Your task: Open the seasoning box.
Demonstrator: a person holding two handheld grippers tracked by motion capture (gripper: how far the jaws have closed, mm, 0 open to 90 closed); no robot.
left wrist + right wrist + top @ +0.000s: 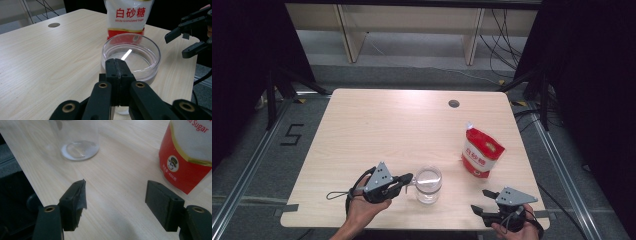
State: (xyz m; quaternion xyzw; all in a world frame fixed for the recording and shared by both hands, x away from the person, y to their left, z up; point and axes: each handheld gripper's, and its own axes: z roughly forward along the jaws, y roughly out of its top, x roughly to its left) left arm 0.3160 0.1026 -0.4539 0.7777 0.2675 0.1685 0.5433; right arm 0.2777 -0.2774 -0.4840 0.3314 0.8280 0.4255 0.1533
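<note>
A clear glass jar (428, 184) stands near the table's front edge, with a little white at its bottom (77, 142). My left gripper (409, 179) reaches it from the left. Its jaws are shut against each other (116, 66) at the jar's near rim (140, 57); whether they pinch anything is hidden. A red and white bag of white sugar (481, 152) stands upright behind and to the right of the jar (128, 17). My right gripper (479, 200) is at the front right, open (115, 197), with bare table between its jaws and the bag (190, 157) just ahead.
The light wooden table (387, 130) has a round cable hole (454, 103) near its far edge. My right gripper (185, 41) also shows beyond the jar in the left gripper view. Dark curtains, frame rails and shelving stand around the table.
</note>
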